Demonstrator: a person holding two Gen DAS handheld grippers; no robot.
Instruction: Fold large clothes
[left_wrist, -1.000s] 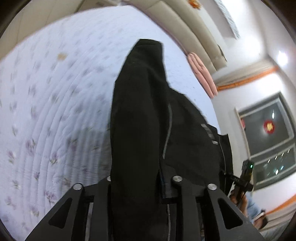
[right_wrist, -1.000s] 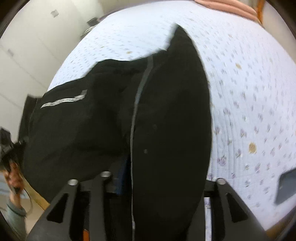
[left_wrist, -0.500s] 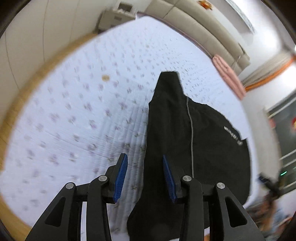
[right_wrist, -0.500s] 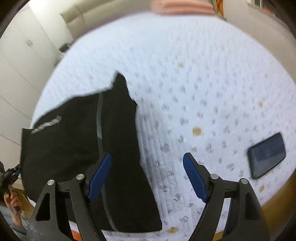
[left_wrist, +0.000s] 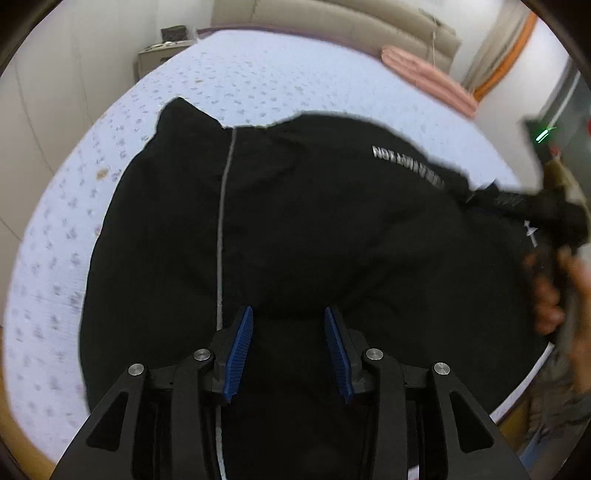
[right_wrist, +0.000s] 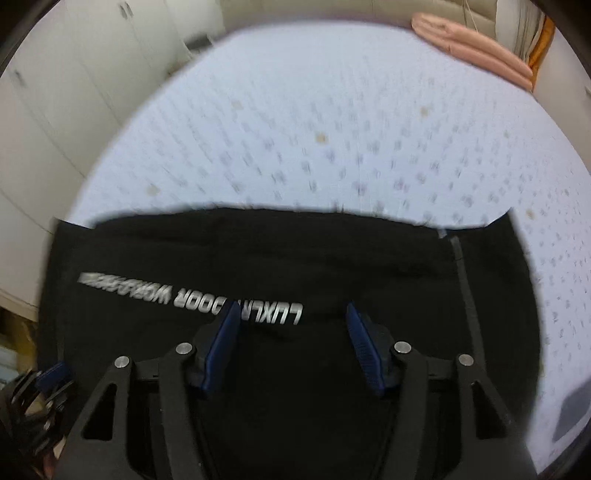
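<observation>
The black garment (left_wrist: 314, 229) lay part-folded on the bed (left_wrist: 258, 81), the left gripper (left_wrist: 288, 347) gaping empty above it, the right gripper (right_wrist: 291, 347) closing on nothing; next move, judged: regrasp an edge.

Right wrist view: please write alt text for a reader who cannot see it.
A black garment with silver lettering lies spread on a white quilted bed. The right gripper hovers over it, its blue-padded jaws closing with nothing pinched between them. A folded pink blanket lies at the far edge.
</observation>
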